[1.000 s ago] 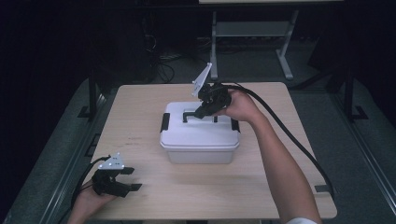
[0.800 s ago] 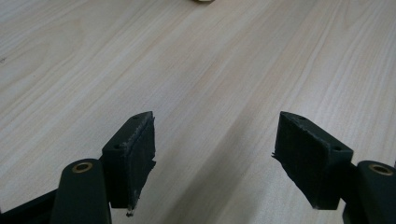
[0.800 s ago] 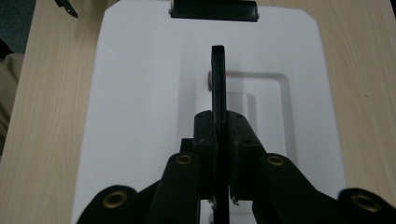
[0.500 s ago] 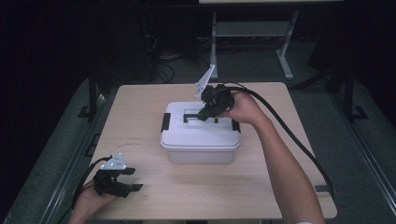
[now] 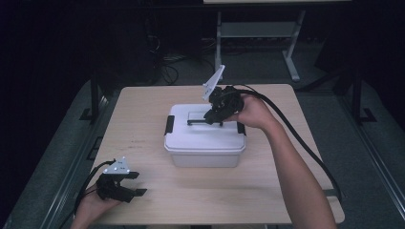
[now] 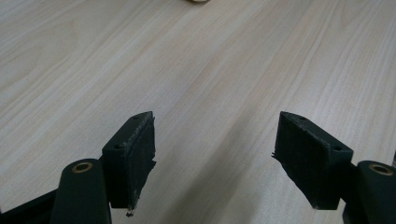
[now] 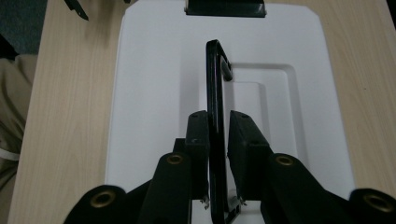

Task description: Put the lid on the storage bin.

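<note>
Straddling the thin black carrying handle (image 7: pixel 214 116) of a white rectangular plastic storage box (image 5: pixel 205 138), the right gripper (image 5: pixel 213 117) sits over the box's lid (image 7: pixel 154 93) with its jaws narrow. In the right gripper view the handle stands upright on edge between the two black pads (image 7: pixel 198 135); the jaws have just been opening a little, and a slim gap shows on the right pad's side, so the pads no longer press on the handle. The handle rises from a shallow rectangular recess (image 7: pixel 275 107) moulded into the lid.

The box stands near the middle of the pale wooden worktop (image 5: pixel 143 109), its long side running across the high view, with a black latch (image 5: pixel 169 125) on its left end and another (image 5: pixel 241 129) at the right end. In the right gripper view one black latch (image 7: pixel 225 8) shows at the far edge of the lid.

The left gripper (image 5: pixel 138 192) rests low at the near left corner of the worktop, well apart from the box, held in the person's left hand (image 5: pixel 93 210). Its jaws stand wide, and the left gripper view shows bare wood grain (image 6: pixel 210 70) between the two pads (image 6: pixel 140 149). A thick black cable (image 5: pixel 296 138) trails from the right gripper along the person's right forearm (image 5: pixel 296 176).
</note>
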The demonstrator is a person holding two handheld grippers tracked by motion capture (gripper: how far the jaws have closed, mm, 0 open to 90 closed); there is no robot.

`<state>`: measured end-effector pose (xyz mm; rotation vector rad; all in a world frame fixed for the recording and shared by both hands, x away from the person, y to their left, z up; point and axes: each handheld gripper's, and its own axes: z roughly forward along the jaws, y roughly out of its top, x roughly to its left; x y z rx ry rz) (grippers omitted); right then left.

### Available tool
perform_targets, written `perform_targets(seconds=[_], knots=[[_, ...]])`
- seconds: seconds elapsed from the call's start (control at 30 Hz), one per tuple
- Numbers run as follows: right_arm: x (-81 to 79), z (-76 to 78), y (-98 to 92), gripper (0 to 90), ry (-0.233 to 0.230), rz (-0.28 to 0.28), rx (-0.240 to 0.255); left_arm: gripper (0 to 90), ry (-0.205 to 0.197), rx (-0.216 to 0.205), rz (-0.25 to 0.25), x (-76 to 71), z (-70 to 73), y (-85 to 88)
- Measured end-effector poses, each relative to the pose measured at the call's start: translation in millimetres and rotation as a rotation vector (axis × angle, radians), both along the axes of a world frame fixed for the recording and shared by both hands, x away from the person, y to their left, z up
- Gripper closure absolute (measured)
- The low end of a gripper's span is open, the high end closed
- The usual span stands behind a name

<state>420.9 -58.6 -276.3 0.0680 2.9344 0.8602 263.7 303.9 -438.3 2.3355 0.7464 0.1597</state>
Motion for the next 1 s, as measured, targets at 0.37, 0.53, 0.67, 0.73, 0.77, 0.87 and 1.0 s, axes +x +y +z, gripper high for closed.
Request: perform_targets(seconds=[0.37, 0.53, 0.67, 0.73, 0.77, 0.87, 1.0], knots=[[-5.9, 1.4, -26.0, 73.7, 0.011, -0.047, 0.013, 28.6, 0.001, 0.002, 0.004, -1.6, -1.1, 1.0], [-9.2, 5.0, -33.4, 71.9, 0.005, -0.067, 0.025, 28.5, 0.004, 0.001, 0.006, -1.6, -1.3, 1.2], [-11.0, 5.0, -38.1, 71.0, 0.001, -0.075, 0.036, 28.5, 0.004, 0.003, 0.001, -0.4, -0.8, 0.3], [-11.8, 5.2, -41.3, 69.3, 0.011, -0.085, 0.028, 28.6, 0.008, 0.002, 0.002, 0.3, -2.4, -0.4], [-11.8, 5.4, -41.8, 69.3, 0.011, -0.085, 0.024, 28.6, 0.014, 0.007, 0.000, 0.7, -2.7, -0.5], [-12.9, 7.0, -43.2, 69.0, 0.007, -0.086, 0.026, 28.6, 0.013, 0.009, 0.000, 1.2, -2.7, -0.1], [-13.9, 6.2, -45.4, 68.3, 0.011, -0.095, 0.027, 28.6, 0.007, 0.000, 0.006, 1.0, -2.0, 1.6]])
